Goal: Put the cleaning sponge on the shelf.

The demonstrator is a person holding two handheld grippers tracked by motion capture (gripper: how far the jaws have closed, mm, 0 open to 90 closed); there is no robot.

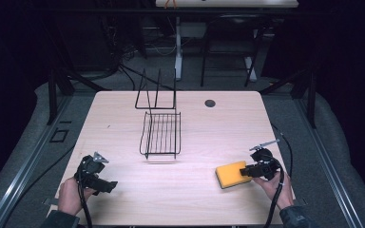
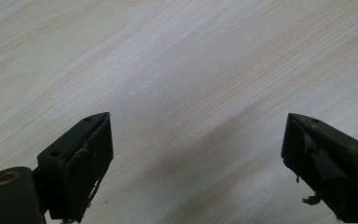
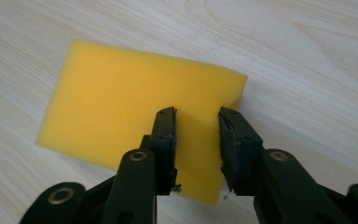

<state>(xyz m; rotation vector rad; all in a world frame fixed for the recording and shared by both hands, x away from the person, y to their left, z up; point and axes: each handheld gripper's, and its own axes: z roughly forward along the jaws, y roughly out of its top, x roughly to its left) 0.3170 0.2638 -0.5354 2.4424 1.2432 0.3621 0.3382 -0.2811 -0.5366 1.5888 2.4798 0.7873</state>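
Observation:
A yellow sponge (image 1: 230, 174) lies flat on the wooden table (image 1: 123, 204) at the front right. My right gripper (image 1: 245, 171) reaches in from the sponge's right side. In the right gripper view its two jaws pinch the near edge of the sponge (image 3: 121, 93), and the foam dents beside the right jaw, so my right gripper (image 3: 197, 114) is shut on it. My left gripper (image 1: 108, 185) rests at the front left in a hand. In the left gripper view my left gripper (image 2: 196, 140) stands wide open over bare wood with nothing between its jaws.
A black wire rack (image 1: 161, 134) stands mid-table, with upright wire frames (image 1: 156, 92) behind it. A small dark round cap (image 1: 210, 103) sits in the tabletop at the back right. Cables trail from both grippers towards the front edge.

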